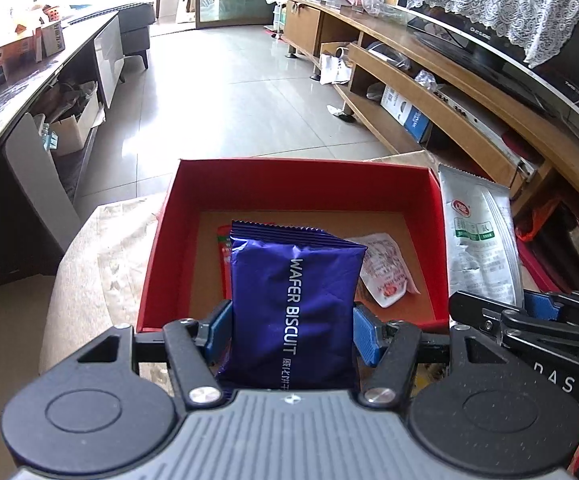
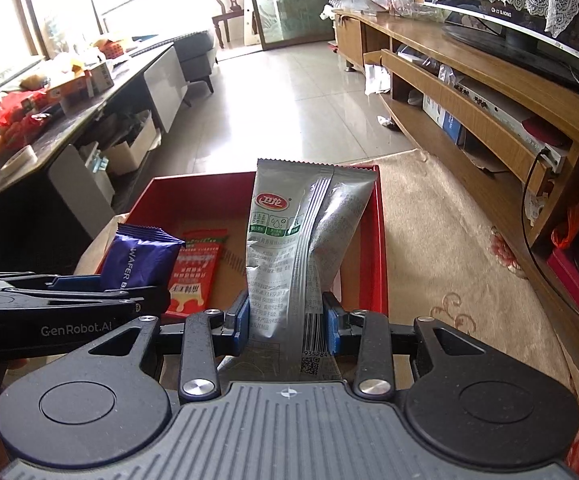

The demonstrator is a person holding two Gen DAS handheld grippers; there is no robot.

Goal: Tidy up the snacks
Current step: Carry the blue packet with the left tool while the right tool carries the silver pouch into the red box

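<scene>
Only right wrist view shows red packet unobstructed.

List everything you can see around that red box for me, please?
Red box: one, red walls, brown floor, on the beige cloth.
Wafer biscuit pack: one, purple, held over the box's near edge.
Silver snack pouch: one, silver with green and red label, held upright over the box.
Red snack packet: one, red, flat inside the box.
White sachet: one, white with red print, inside the box.
Television: one, black, on the wooden stand, lace cover on top.
Left gripper: black with blue pads, clamping the biscuit pack.
Right gripper: same, clamping the pouch.
</scene>
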